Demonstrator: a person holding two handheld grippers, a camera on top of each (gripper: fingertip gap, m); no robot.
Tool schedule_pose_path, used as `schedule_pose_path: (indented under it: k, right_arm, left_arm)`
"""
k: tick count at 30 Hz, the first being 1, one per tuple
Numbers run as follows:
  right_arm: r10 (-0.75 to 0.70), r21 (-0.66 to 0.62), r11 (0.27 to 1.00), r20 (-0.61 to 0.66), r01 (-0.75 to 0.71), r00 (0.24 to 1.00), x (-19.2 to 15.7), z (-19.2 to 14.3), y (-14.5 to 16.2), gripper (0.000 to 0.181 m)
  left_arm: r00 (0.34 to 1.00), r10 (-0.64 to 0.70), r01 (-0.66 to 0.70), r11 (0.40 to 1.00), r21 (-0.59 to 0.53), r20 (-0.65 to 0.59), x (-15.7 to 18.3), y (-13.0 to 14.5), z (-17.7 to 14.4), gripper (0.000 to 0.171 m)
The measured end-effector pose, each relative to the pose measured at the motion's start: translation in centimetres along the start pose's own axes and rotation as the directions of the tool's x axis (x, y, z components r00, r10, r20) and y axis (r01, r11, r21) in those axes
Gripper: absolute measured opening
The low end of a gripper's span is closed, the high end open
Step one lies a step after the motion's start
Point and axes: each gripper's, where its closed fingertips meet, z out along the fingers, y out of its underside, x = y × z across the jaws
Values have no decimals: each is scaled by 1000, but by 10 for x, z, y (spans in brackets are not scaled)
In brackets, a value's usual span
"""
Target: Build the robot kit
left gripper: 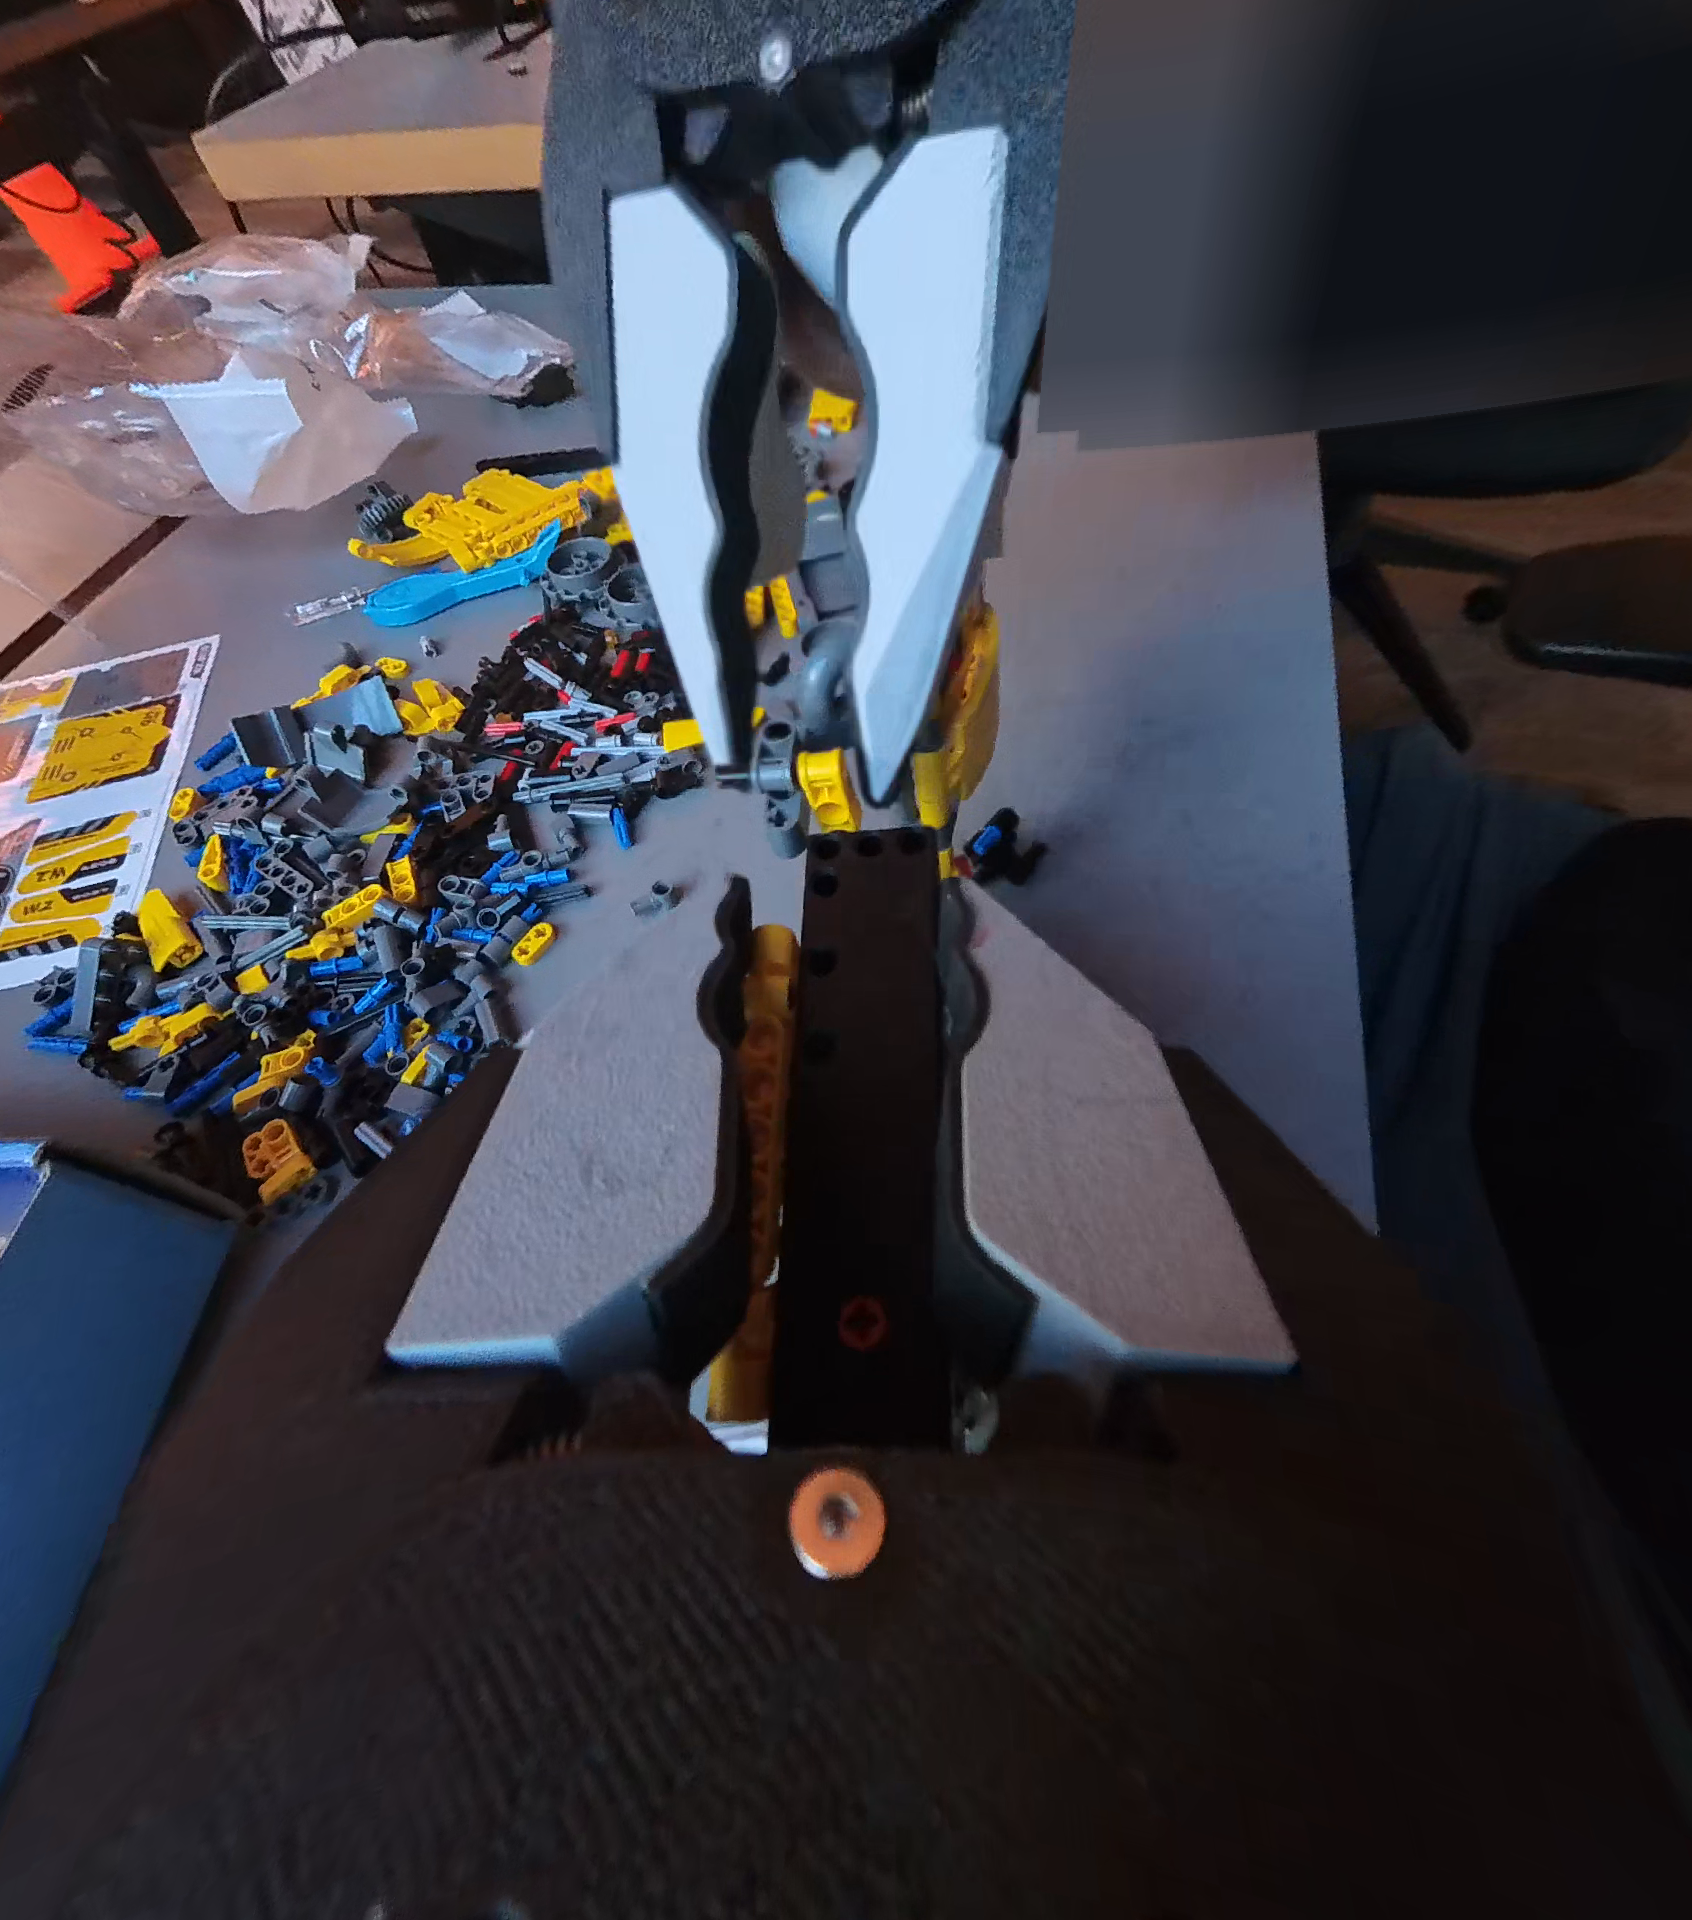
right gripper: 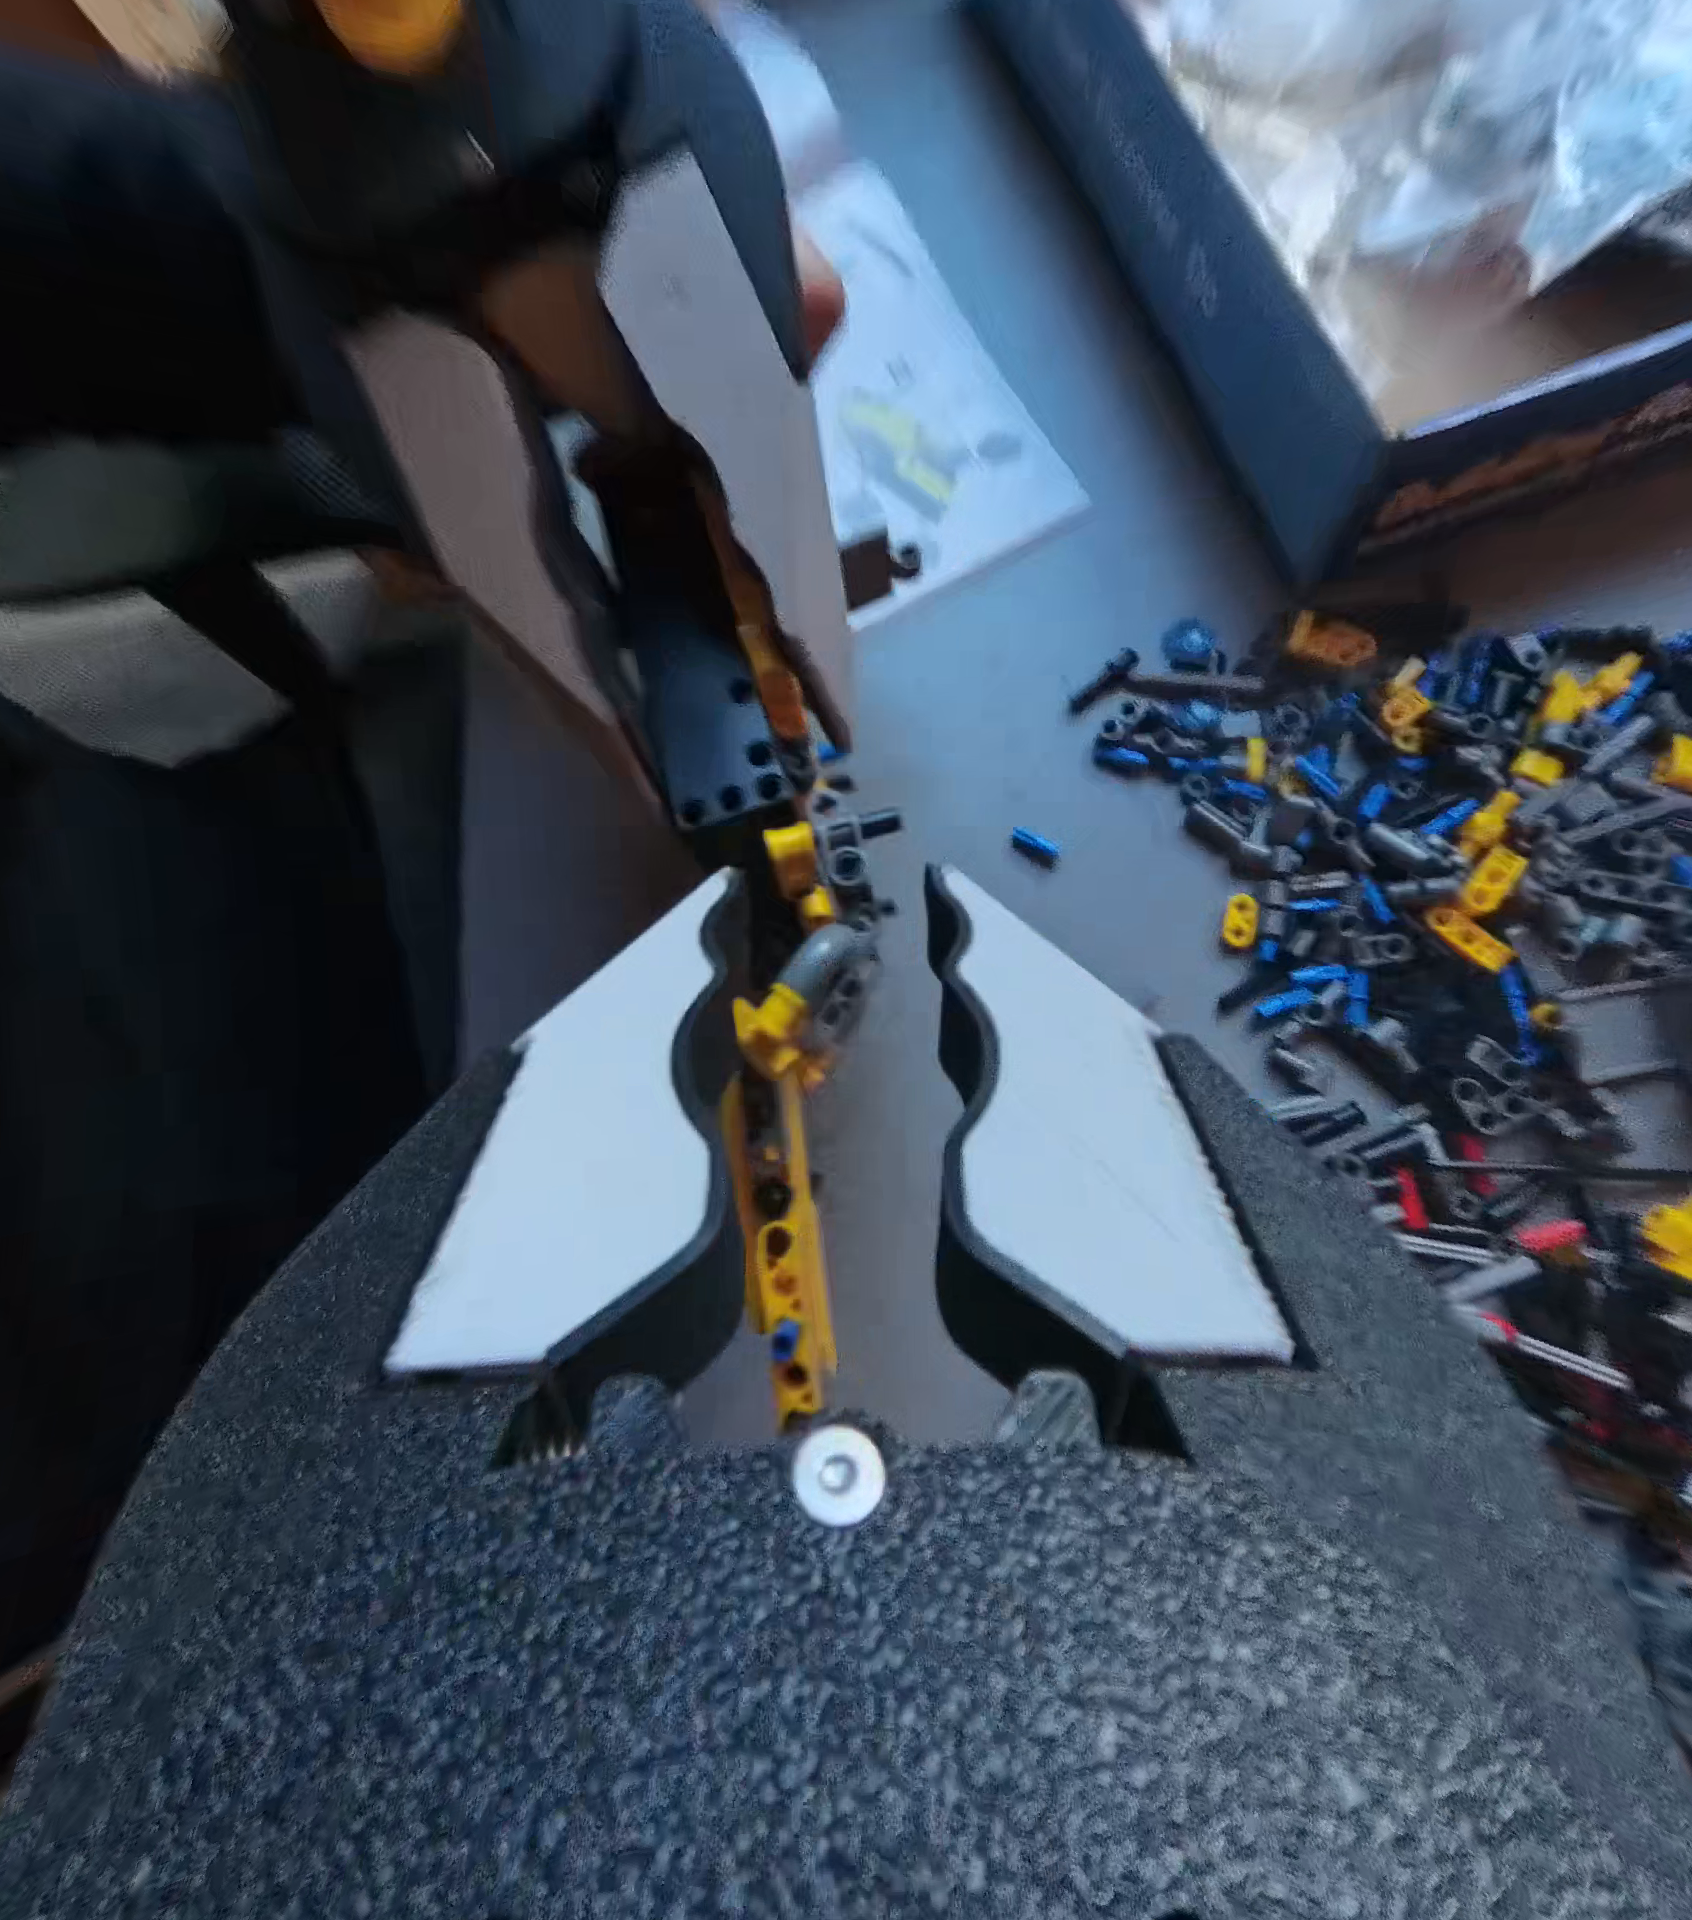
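Note:
A half-built model of a black perforated beam (left gripper: 868, 1039), a yellow beam and grey and yellow connectors (left gripper: 826, 784) is held above the grey table (left gripper: 1133, 644). My left gripper (left gripper: 847, 894) is shut on the black beam end. My right gripper (right gripper: 831, 873) faces it from the other side, jaws apart around the yellow beam (right gripper: 785, 1247) and grey connector end. The beam rests against its left finger (right gripper: 593, 1143), and a gap shows to the other finger. The right gripper also shows in the left wrist view (left gripper: 806, 784), and the left gripper shows in the right wrist view (right gripper: 759, 764).
A pile of loose blue, yellow, grey and black parts (left gripper: 354, 914) covers the table, also in the right wrist view (right gripper: 1496, 883). Around it lie a sticker sheet (left gripper: 21, 810), a blue tool (left gripper: 447, 592), plastic bags (left gripper: 229, 364), a dark blue box (left gripper: 11, 1351) and a booklet (right gripper: 935, 416). The table edge (left gripper: 1341, 831) is close. Left and right tips are no more than a few centimetres apart.

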Motion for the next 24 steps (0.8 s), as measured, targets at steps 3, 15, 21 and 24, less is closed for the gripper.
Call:
schedule_pose_path:
  k: [3,15,21,24]
  right_arm:
    - [-29,-95,995,40,33,999,-5,14,9,26]
    - [-113,-10,993,73,114,991,-4,22,2,20]
    - [-162,-6,987,76,163,984,-4,22,1,20]
    - [-156,-7,988,93,157,983,-2,23,0,20]
  left_arm:
    - [1000,25,-25,1000,-3,-7,2,0,1,32]
    - [997,-75,77,994,-76,33,-3,1,-15,56]
    - [995,-70,87,953,-290,68,3,28,-28,41]
    - [995,-59,81,948,-307,81,-2,31,-24,35]
